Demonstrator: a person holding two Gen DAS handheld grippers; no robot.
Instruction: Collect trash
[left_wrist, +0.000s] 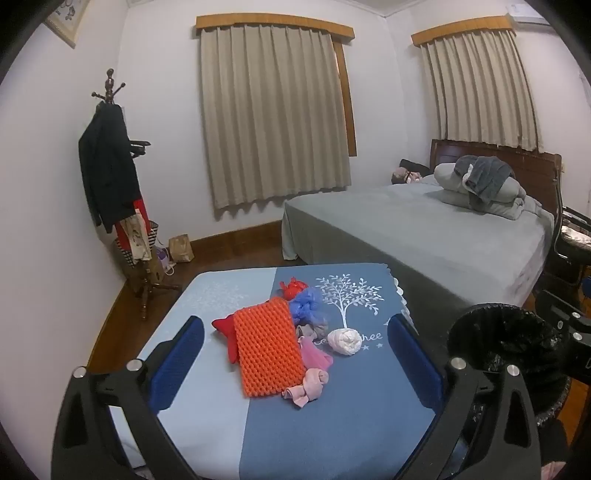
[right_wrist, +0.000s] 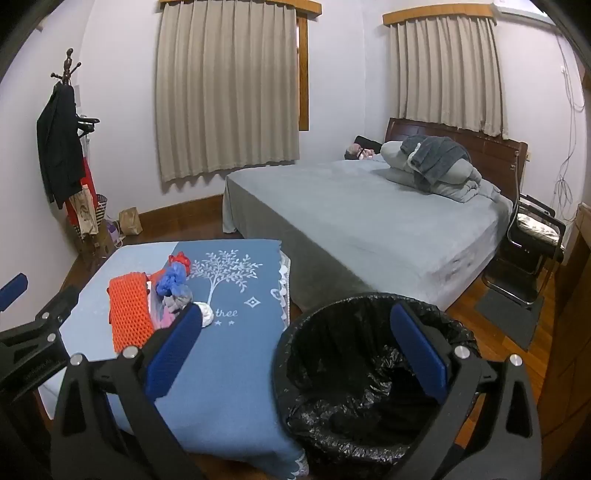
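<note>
A heap of trash lies on a blue-clothed table (left_wrist: 332, 424): an orange foam net (left_wrist: 266, 349), a red piece (left_wrist: 224, 329), a blue plastic bag (left_wrist: 307, 303), a white wad (left_wrist: 345, 341), and pink scraps (left_wrist: 307, 387). My left gripper (left_wrist: 295, 356) hovers open above the heap, empty. A bin with a black liner (right_wrist: 369, 369) stands right of the table. In the right wrist view, my right gripper (right_wrist: 295, 341) stands open over the bin's near rim, holding nothing. There the orange net (right_wrist: 129, 314) and blue bag (right_wrist: 171, 280) lie to its left.
A bed with grey covers (right_wrist: 369, 221) runs behind the table and bin. A coat stand with clothes (left_wrist: 110, 177) and a paper bag (left_wrist: 181, 248) are in the left corner. A folding chair (right_wrist: 532, 243) stands at the far right on the wood floor.
</note>
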